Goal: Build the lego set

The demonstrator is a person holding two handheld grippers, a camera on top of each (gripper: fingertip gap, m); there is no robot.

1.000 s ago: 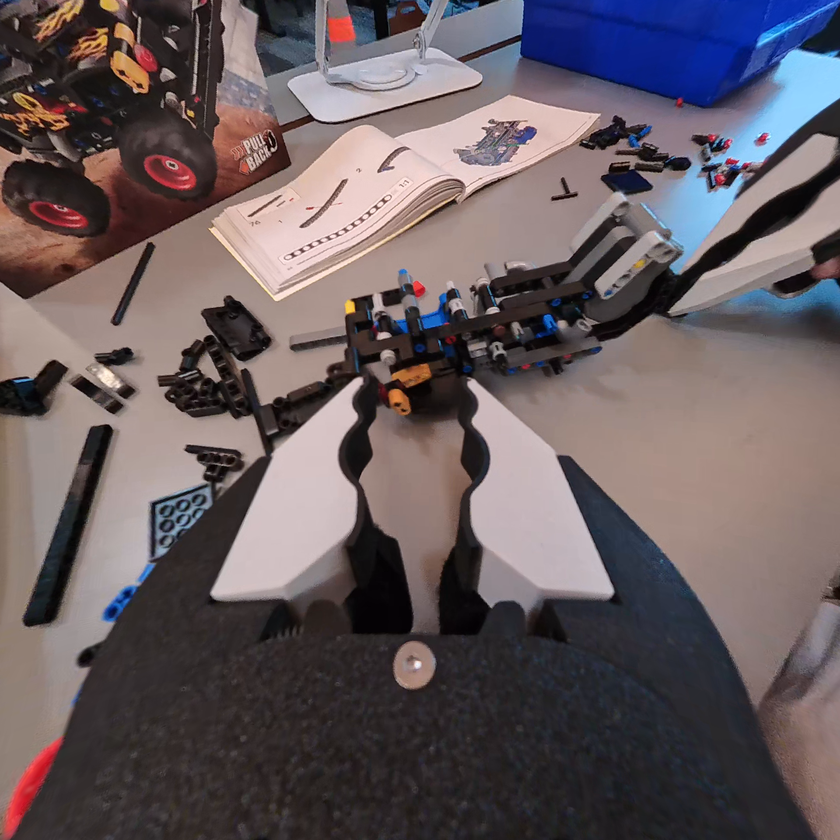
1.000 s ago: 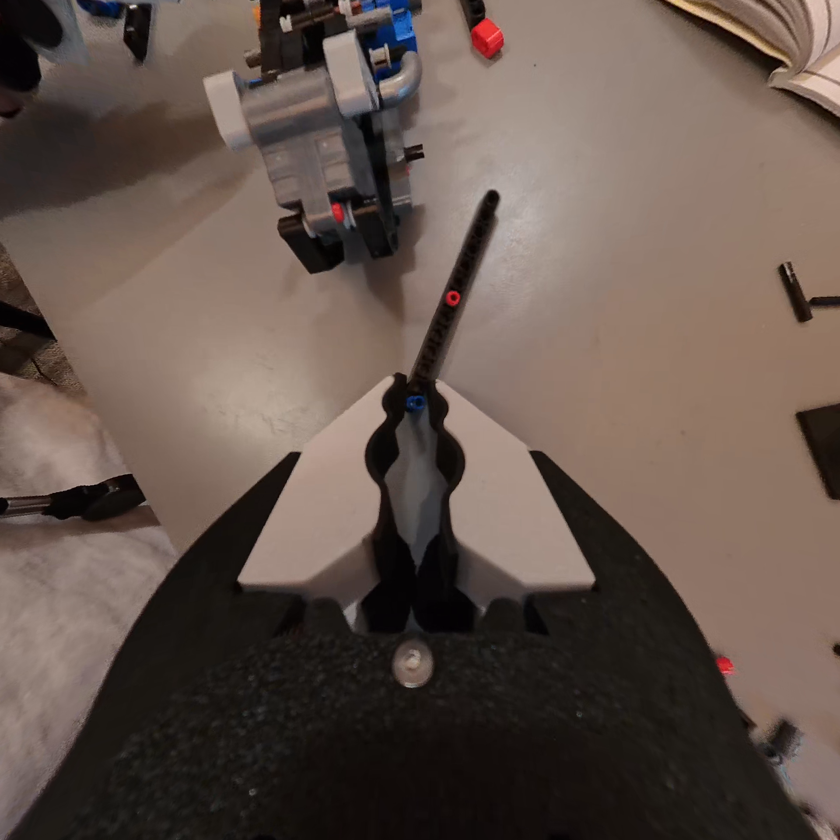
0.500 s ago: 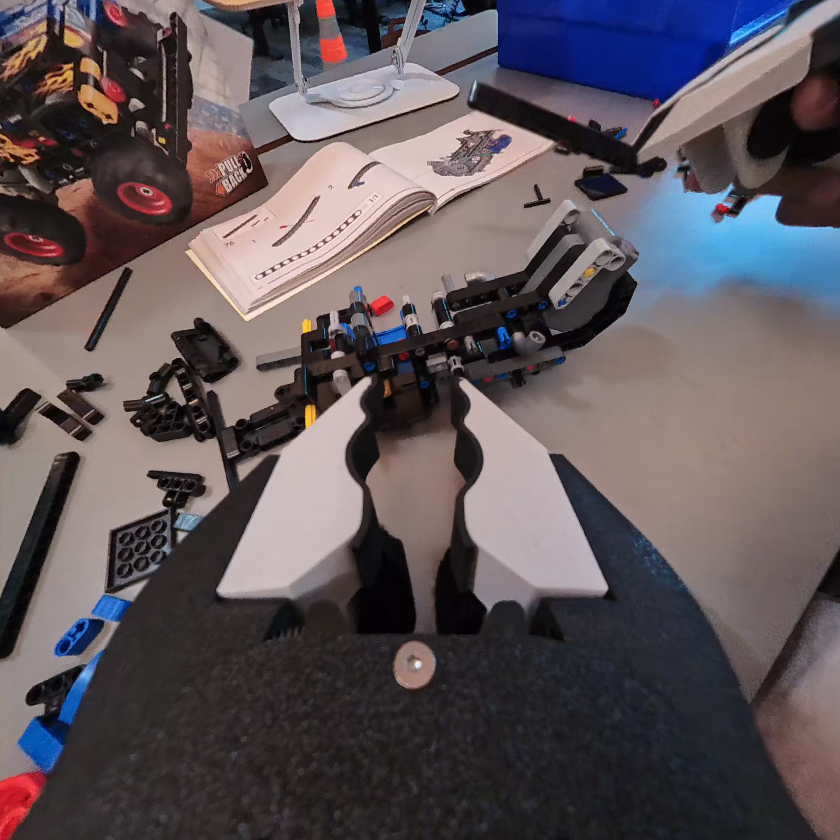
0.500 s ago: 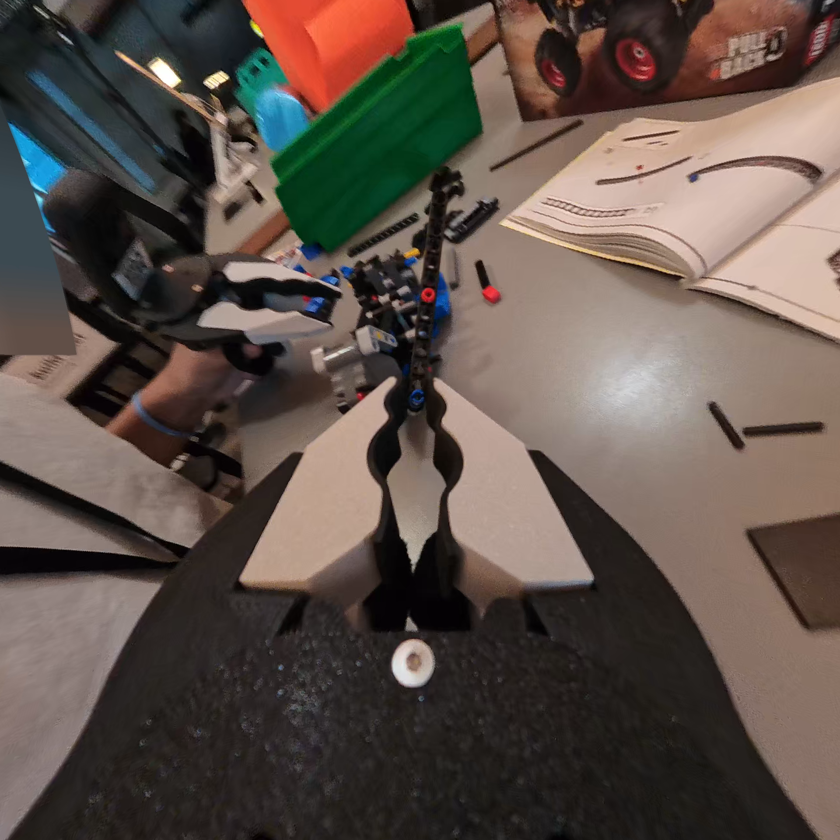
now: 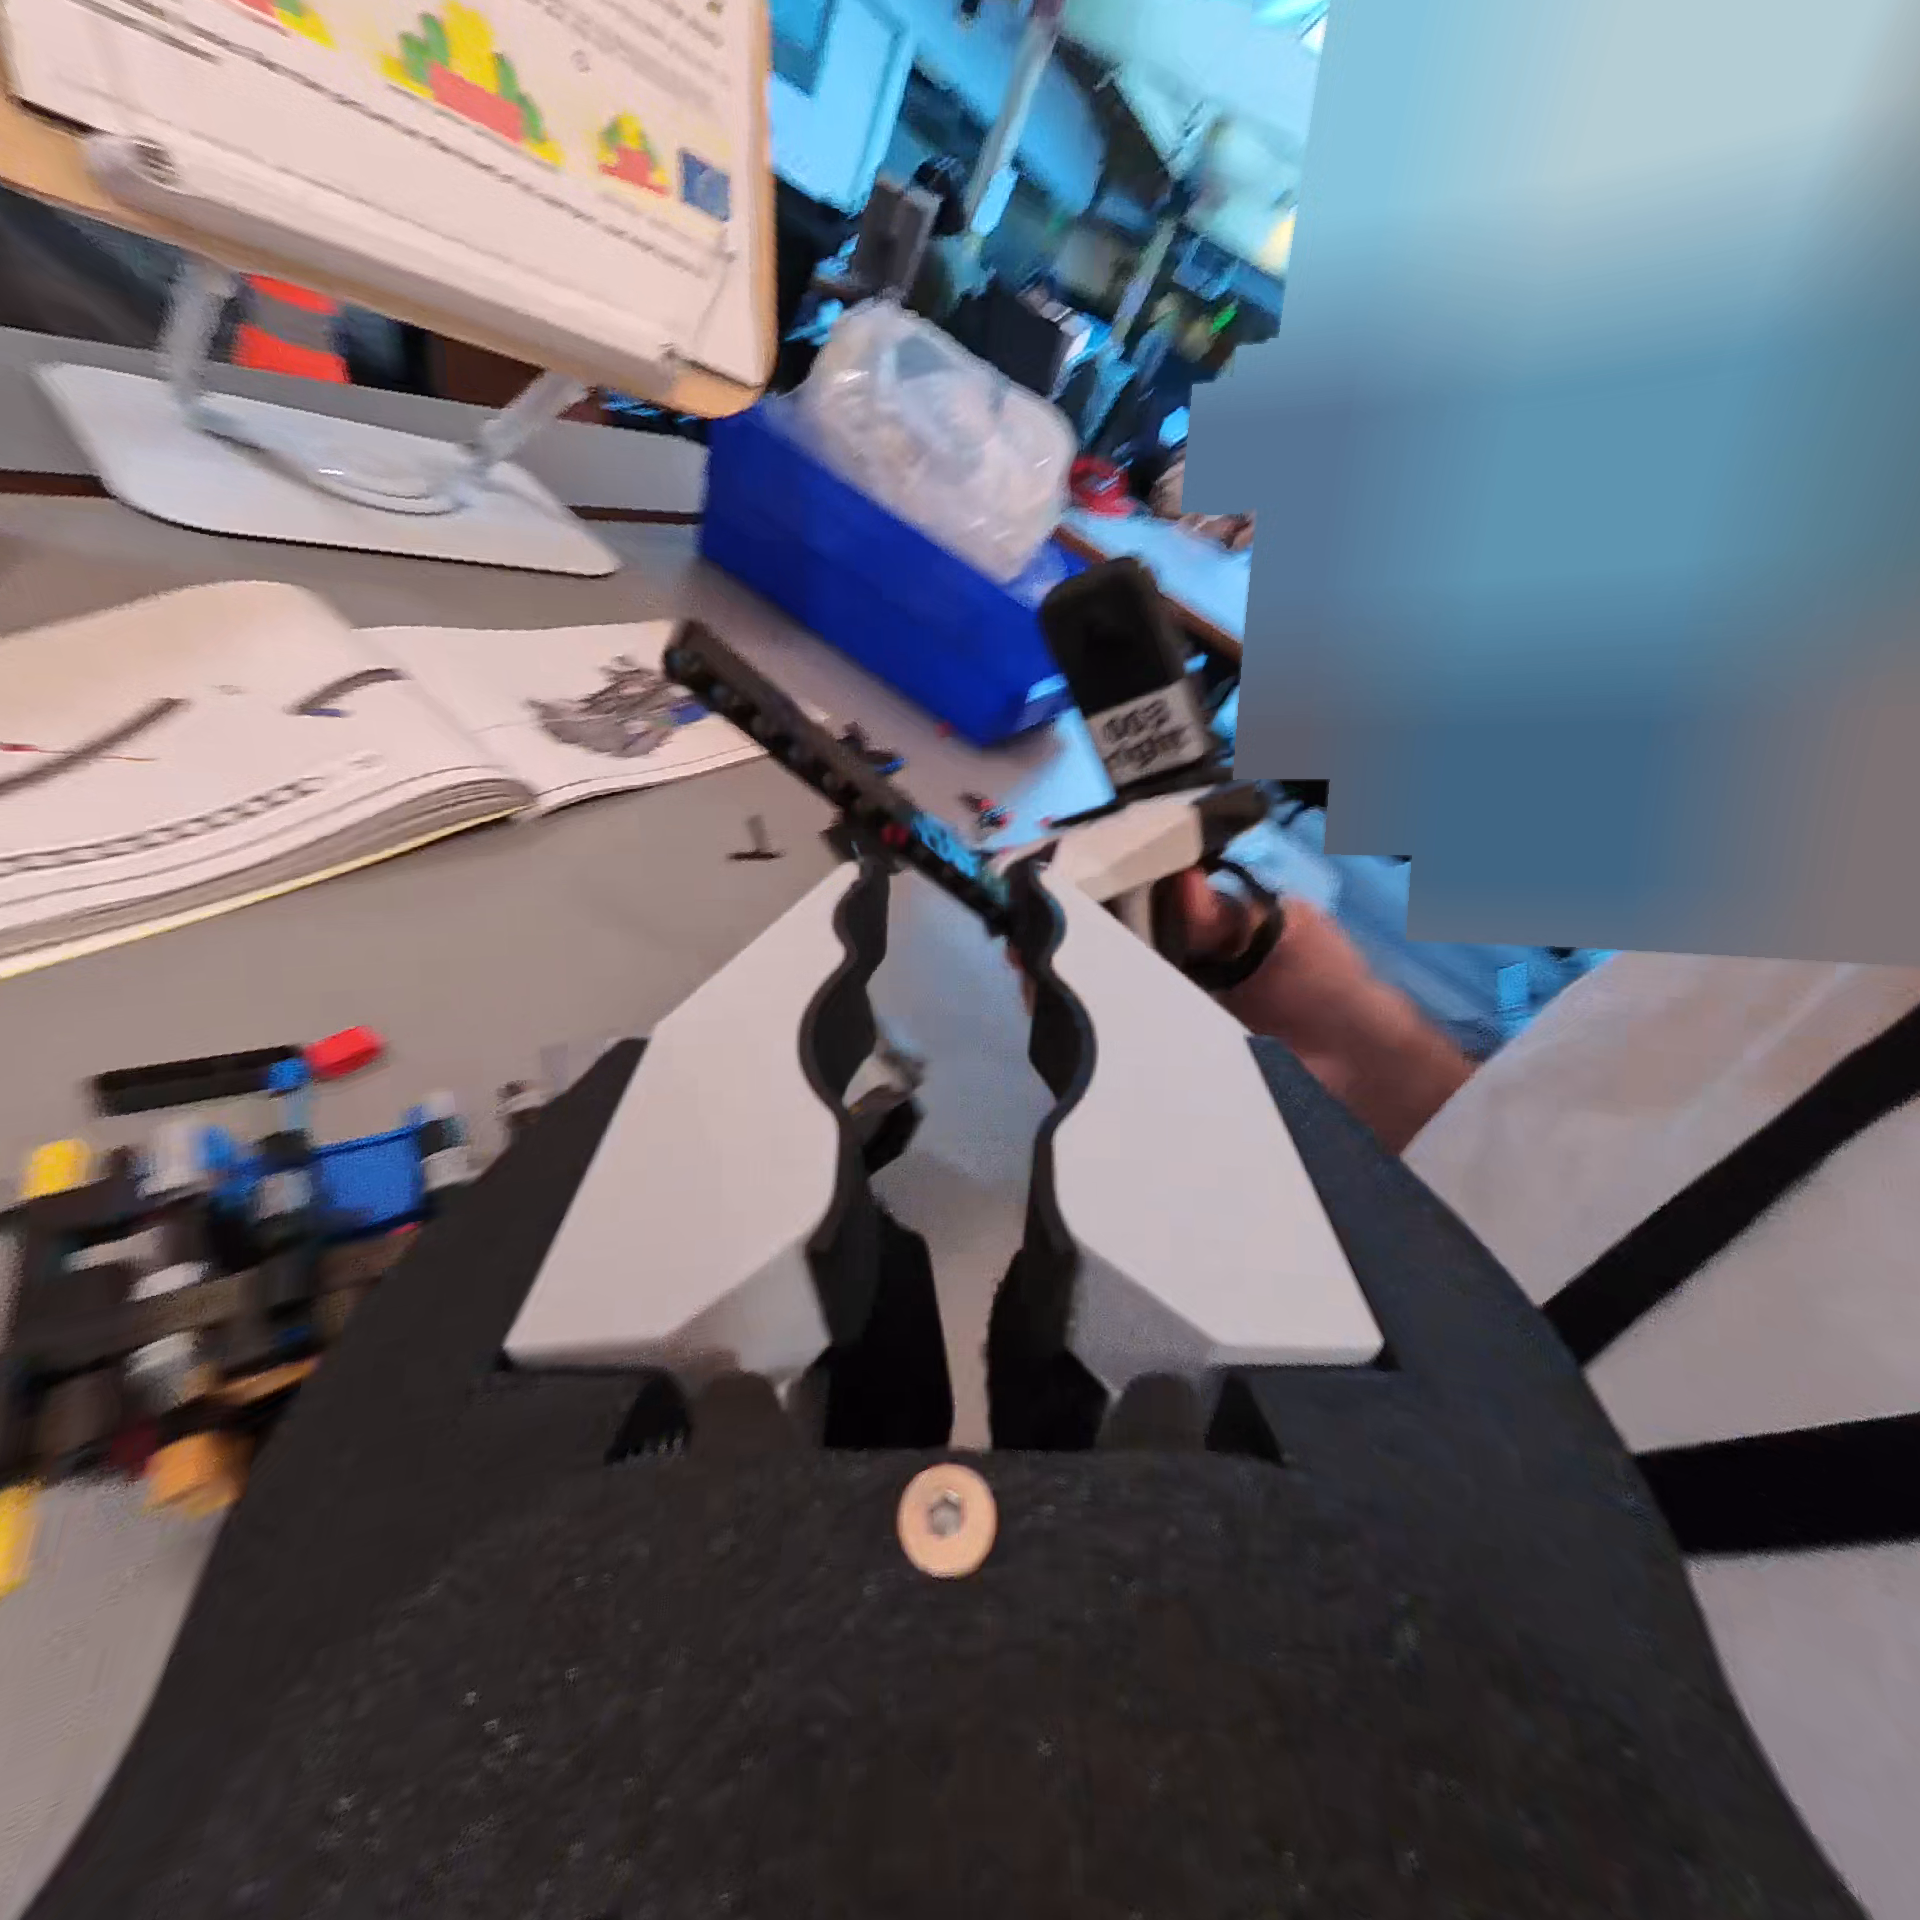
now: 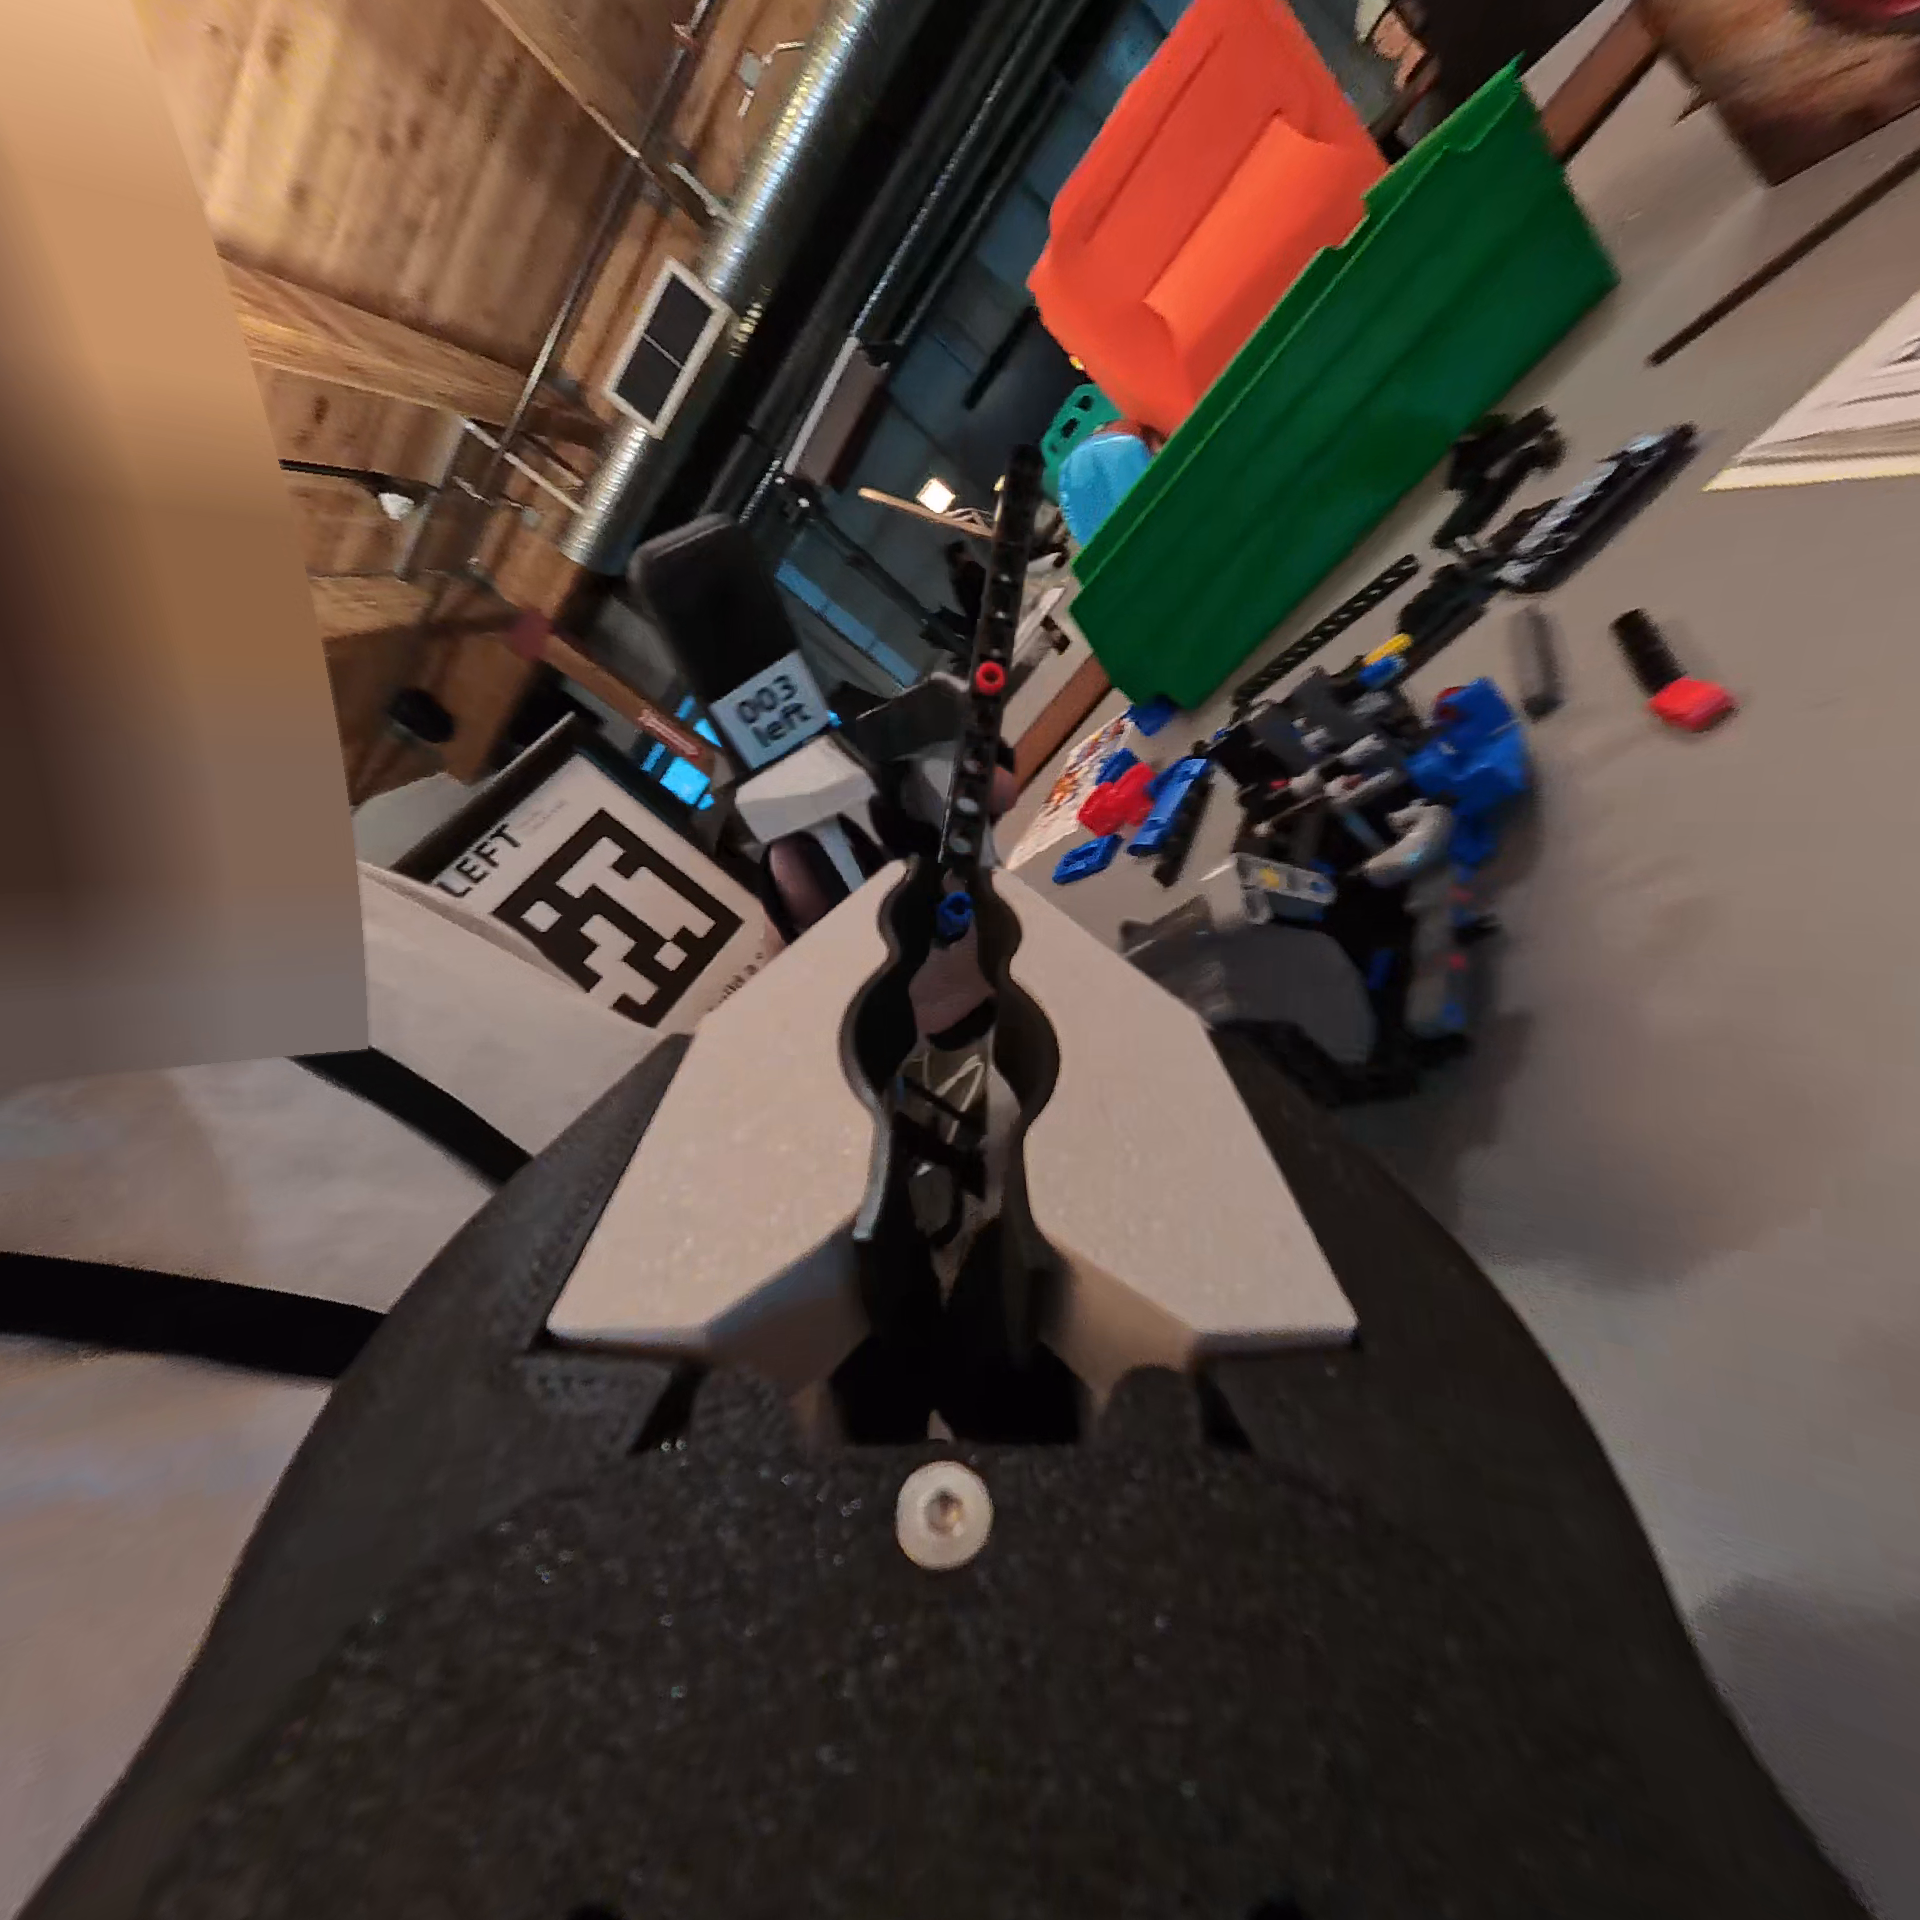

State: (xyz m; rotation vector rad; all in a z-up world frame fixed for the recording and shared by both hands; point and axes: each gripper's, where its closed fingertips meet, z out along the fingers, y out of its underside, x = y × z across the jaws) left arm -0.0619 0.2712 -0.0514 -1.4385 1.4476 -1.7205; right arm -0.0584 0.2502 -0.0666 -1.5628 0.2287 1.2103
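Up off the table: both grippers are raised, facing each other, with the half-built truck (image 6: pixel 1371 821) sitting on the grey table (image 6: pixel 1714 1039) below.

Right gripper (image 6: pixel 951 894): pinched tight on the near end of a long black beam (image 6: pixel 987 665) full of holes, with a red pin partway up and a blue one right at the tips. The beam sticks out away from it like a wand.

Left gripper (image 5: pixel 951 894): fingers a moderate way apart, nothing between them. The beam crosses just past its tips in the left view; can't tell if it touches.

Beam feel: my guess is light, stiff plastic, kinda slick. Held by one end it has lots of leverage, so it could twist in the grip.

Where to grab: I'd take it mid-length, flat sides against the pads, clear of the pins.

Other stuff: open manual (image 5: pixel 260 748), blue bin (image 5: pixel 873 592), green bin (image 6: pixel 1351 416), loose bits scattered around.

Blur: left view is smeary, so fine detail is a toss-up.
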